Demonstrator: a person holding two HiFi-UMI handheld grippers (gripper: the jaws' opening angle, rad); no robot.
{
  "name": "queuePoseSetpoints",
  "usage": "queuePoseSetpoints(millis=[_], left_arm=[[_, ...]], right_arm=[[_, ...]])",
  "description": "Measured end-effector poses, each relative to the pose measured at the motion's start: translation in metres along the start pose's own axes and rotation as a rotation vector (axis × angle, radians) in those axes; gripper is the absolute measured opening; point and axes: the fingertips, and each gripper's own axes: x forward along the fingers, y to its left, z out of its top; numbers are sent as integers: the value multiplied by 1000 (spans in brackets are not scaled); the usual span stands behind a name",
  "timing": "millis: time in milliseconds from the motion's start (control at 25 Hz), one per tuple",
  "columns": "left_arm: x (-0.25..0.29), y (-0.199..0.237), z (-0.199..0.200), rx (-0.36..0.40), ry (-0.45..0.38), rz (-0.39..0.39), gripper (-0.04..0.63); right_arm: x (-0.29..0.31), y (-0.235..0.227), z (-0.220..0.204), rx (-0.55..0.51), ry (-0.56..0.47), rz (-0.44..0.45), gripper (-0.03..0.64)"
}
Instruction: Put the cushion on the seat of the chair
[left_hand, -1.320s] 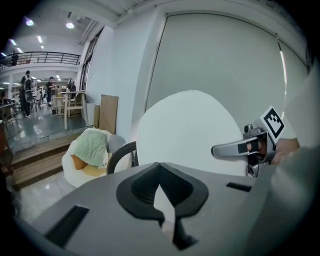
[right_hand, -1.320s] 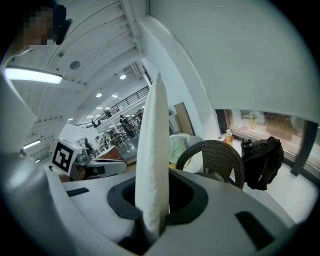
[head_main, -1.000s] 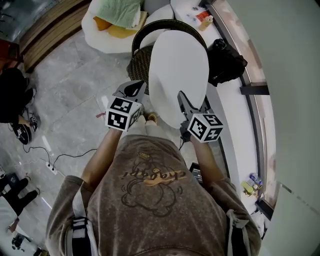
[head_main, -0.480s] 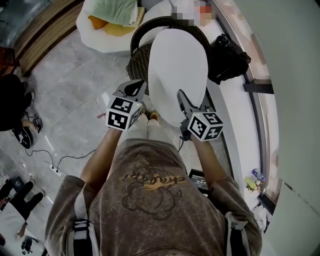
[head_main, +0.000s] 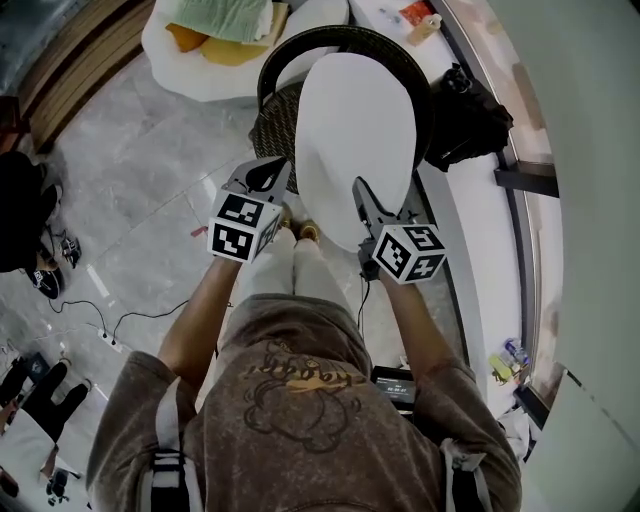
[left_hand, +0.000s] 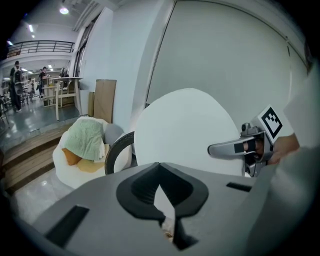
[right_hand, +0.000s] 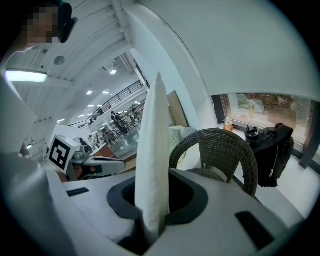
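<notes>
Jaws first: your right gripper (right_hand: 150, 220) is clamped hard on the cushion (head_main: 355, 140). Its view shows the white pad edge-on, squeezed between the pads. Your left gripper (left_hand: 165, 202) is closed to a thin slit with a pale strip in it. Since it sits right at the cushion's left rim in the head view, I'd read that as a pinch on the rim, not an empty gap.

The cushion isn't down yet. You've got it up in the air between the two grippers, just in front of the chair (right_hand: 225, 145), and from your head it hides most of the seat (head_main: 277, 130).

How I'd do this bit:
- Bring the far end in over the seat so it slides under the curved backrest instead of catching on it.
- Lower both hands evenly. It's a wide, thin pad, so if one side drops early it'll probably twist.
- Lay it flat and centred on the wicker, and only let go once the seat is carrying it.
- Watch the right side, because the black bag (head_main: 470, 120) sits just beside the chair.

As for looks, it's plain white, smooth and egg-shaped, with the broad end toward the chair. It's slim enough to read as a narrow slab from the side, with no print or buttons that I can see.
</notes>
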Motion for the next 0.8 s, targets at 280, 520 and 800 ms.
queuePoseSetpoints(millis=[280,520,800], left_arm=[[32,26,-20,-32,28,6,3],[59,42,-42,-48,56,-3,5],[93,52,-66,-70,83,-27,3]], right_arm=[[32,-19,-15,24,14,-11,72],[59,-35,-29,36,16,-12,72],[93,-53,-51,52,35,-15,72]])
